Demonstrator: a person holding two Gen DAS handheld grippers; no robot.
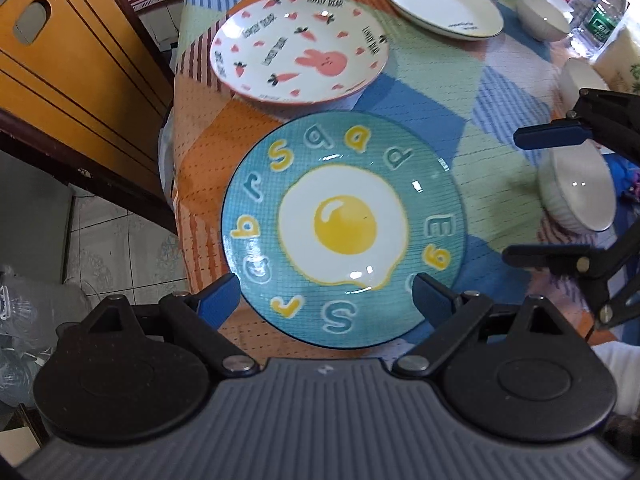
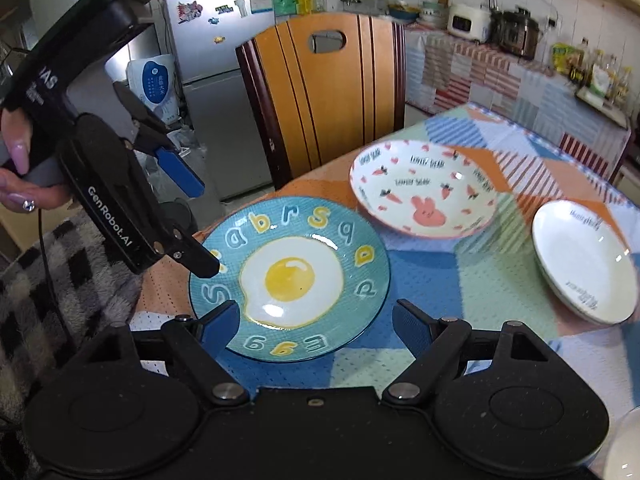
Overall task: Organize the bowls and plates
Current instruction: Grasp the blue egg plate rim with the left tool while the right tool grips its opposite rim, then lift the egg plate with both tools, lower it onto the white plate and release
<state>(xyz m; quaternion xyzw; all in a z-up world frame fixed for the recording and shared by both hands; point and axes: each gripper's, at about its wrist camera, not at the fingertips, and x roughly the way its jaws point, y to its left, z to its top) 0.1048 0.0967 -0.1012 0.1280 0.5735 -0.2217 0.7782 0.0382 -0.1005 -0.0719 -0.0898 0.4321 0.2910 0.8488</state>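
1. Below my left gripper (image 1: 326, 298), jaws spread wide and holding nothing, lies the egg plate (image 1: 342, 226) on the table (image 1: 472, 92).
2. Beyond it I see the rabbit plate (image 1: 298, 46) and the white plate (image 1: 440, 2).
3. My right gripper (image 2: 316, 322) gapes wide too, empty, above the egg plate's near rim.

Egg plate (image 1: 344, 228) nearest the table edge, rabbit plate (image 1: 298, 46) behind it
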